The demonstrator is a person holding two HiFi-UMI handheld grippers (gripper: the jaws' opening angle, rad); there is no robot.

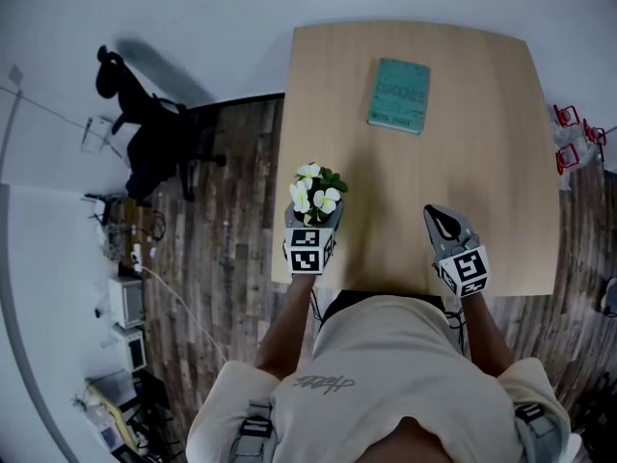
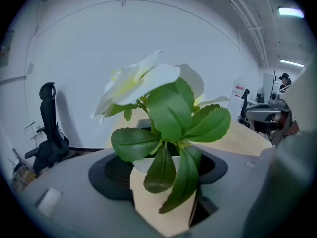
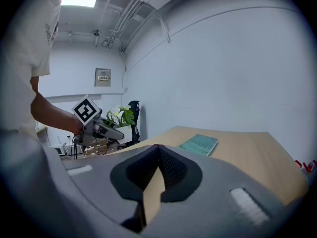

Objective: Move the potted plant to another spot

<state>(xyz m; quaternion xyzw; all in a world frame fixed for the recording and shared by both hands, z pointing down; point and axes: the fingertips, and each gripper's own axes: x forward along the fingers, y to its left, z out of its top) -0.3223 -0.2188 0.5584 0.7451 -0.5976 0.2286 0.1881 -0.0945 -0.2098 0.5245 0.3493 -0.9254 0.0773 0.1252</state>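
Head view: a pale wooden table fills the upper centre and right of the frame, with dark plank floor to its left. A teal book lies flat near the table's top edge, well apart from everything else.

The potted plant appears at the table's lower left edge, just left of frame centre. It is a small plant with broad, glossy, serrated green leaves, white blossoms with pale yellow centres, and a white pot.

The left gripper holds it. In the left gripper view the pot sits upright between the two jaws, which are spread moderately wide and closed against its sides; the foliage rises above them and fills the frame centre. In the right gripper view, at middle left, the plant appears held above the level of the table top.

The right gripper, at lower right of the head view, hovers over the near table edge. Its jaws meet at the tips and hold nothing.
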